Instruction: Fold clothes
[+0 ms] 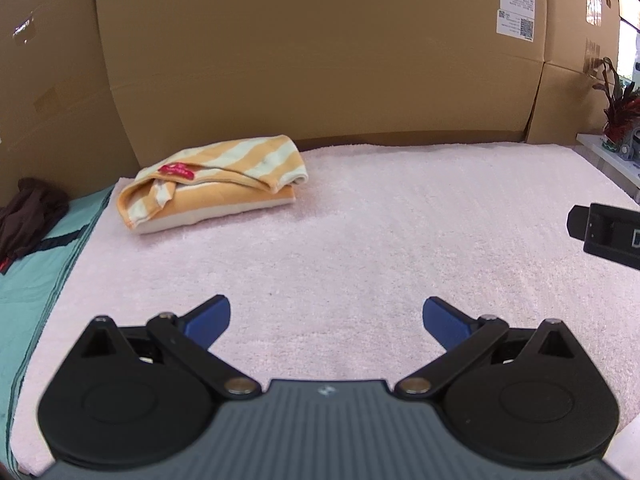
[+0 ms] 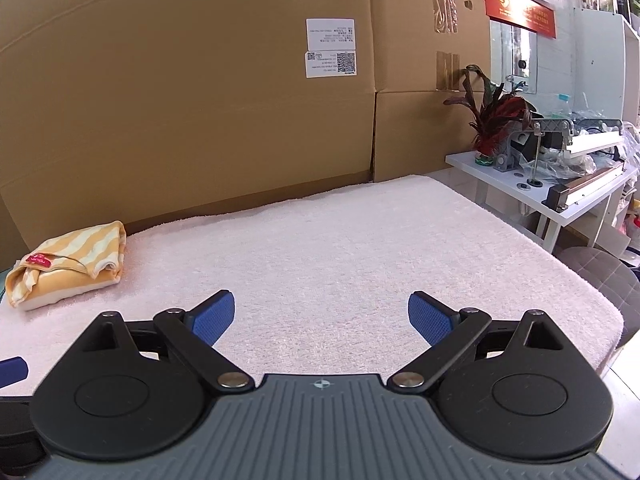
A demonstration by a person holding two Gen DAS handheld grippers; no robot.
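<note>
A folded orange-and-white striped garment [image 1: 212, 184] with a red label lies at the far left corner of the pale pink towel-covered table [image 1: 380, 240]. It also shows in the right wrist view [image 2: 66, 262] at the left. My left gripper [image 1: 326, 320] is open and empty, above the table's near middle, well short of the garment. My right gripper [image 2: 320, 316] is open and empty above the table's near side. Part of the right gripper's body [image 1: 608, 234] shows at the right edge of the left wrist view.
A cardboard wall [image 1: 320, 60] stands along the back of the table. A dark brown garment [image 1: 28, 220] lies on a teal cloth [image 1: 36, 288] at the left. A white side table [image 2: 560, 184] with a plant [image 2: 496, 120] and tools stands at the right.
</note>
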